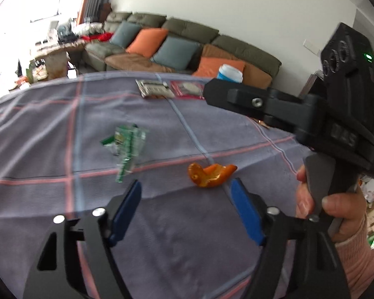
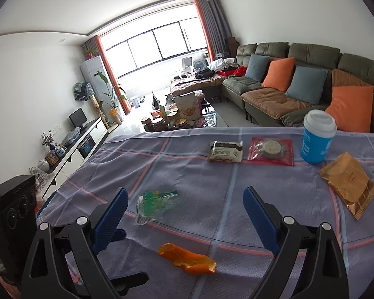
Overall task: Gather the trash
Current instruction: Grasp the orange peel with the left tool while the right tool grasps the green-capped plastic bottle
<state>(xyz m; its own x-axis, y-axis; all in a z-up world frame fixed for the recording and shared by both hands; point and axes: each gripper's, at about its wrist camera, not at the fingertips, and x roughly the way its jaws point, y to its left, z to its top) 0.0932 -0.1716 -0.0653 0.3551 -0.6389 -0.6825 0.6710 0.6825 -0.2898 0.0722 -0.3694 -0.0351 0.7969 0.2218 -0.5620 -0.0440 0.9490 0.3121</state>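
An orange peel lies on the checked cloth just ahead of my left gripper, which is open and empty. A crumpled green wrapper lies to the peel's left. In the right wrist view the peel lies between and below the open fingers of my right gripper, and the green wrapper lies near its left finger. The right gripper is empty and also shows in the left wrist view, raised above the table at right.
At the table's far side lie a white snack pack, a red packet, a blue cup with a white lid and a gold packet. A sofa with cushions stands behind the table.
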